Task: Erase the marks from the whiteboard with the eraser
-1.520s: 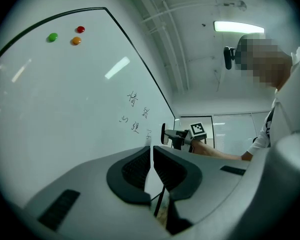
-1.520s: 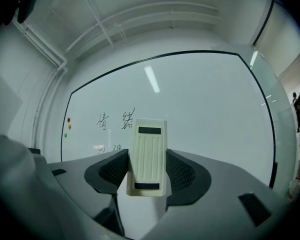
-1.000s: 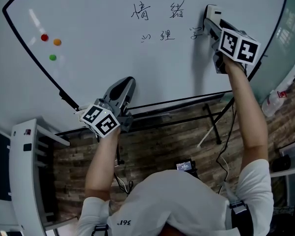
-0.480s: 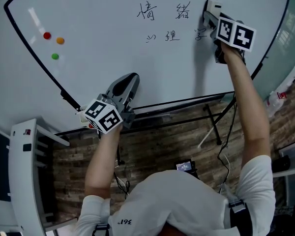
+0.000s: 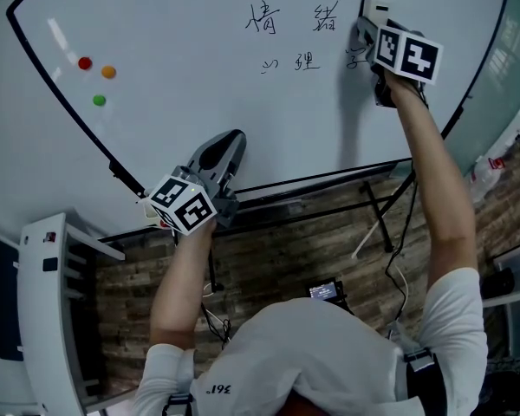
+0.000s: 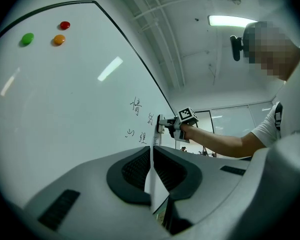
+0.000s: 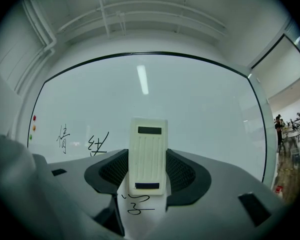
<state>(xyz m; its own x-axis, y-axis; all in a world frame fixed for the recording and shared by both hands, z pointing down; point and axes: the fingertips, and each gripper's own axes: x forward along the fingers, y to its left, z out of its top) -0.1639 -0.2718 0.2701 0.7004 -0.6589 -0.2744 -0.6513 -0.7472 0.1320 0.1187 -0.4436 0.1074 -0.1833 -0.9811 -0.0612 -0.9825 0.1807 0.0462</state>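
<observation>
The eraser (image 7: 147, 156) is clamped upright between the jaws of the right gripper (image 5: 374, 33) and held against the whiteboard (image 5: 182, 50), just right of the black marks (image 5: 264, 17); one mark is seen just below it. The left gripper (image 6: 151, 159) is held near the board's bottom edge; its jaws are closed together on nothing.

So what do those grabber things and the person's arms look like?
The left gripper and right gripper are both smooth grey plastic, with black ribbed pads inside the jaws. Each carries a white cube printed with black square markers. The person wears a white short-sleeved shirt.
</observation>
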